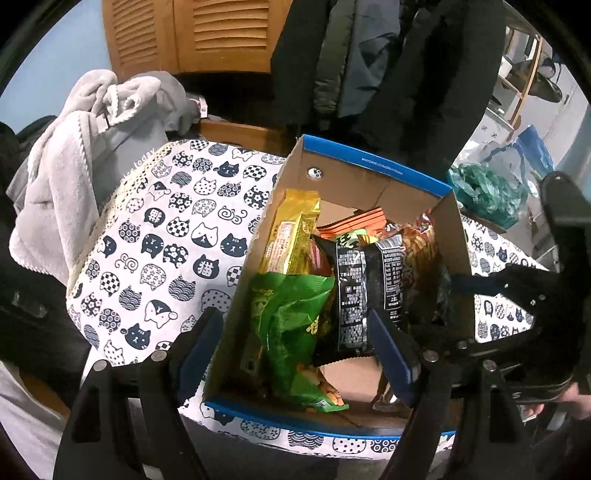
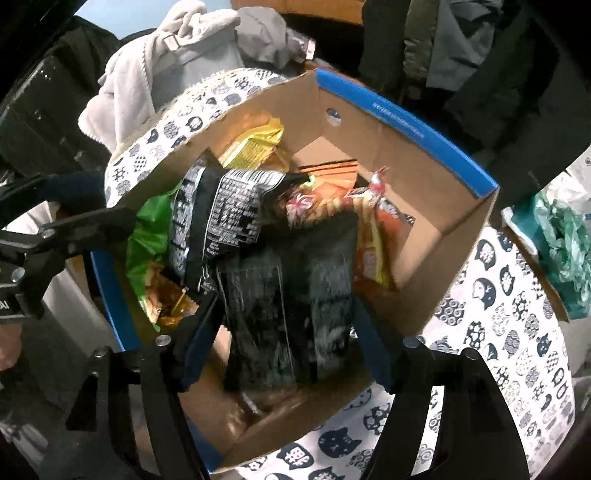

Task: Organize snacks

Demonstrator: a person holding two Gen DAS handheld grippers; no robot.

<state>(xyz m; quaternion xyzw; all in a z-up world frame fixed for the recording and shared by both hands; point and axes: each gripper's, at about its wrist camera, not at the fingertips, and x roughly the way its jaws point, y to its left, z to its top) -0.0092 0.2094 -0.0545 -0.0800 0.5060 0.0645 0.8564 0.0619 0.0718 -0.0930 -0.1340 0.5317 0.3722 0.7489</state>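
Note:
A cardboard box [image 1: 369, 166] with blue rims stands open on the table, also seen in the right wrist view [image 2: 406, 125]. Inside stand a yellow packet [image 1: 291, 229], a green snack bag [image 1: 291, 325], a black printed bag [image 1: 365, 291] and orange packets [image 1: 354, 221]. My left gripper [image 1: 295, 350] is open and straddles the box's left wall, with the green bag loose between its fingers. My right gripper [image 2: 286, 347] hangs over the box's near end. A dark, blurred snack bag [image 2: 288, 295] sits between its spread fingers, and the pads do not seem to press it.
A cat-print cloth [image 1: 166, 240] covers the table. Grey fleece clothing [image 1: 74, 155] is heaped at the back left. Dark coats [image 1: 388, 55] hang behind the box, in front of a wooden louvred door [image 1: 184, 33]. A teal plastic bag [image 1: 487, 192] lies to the right.

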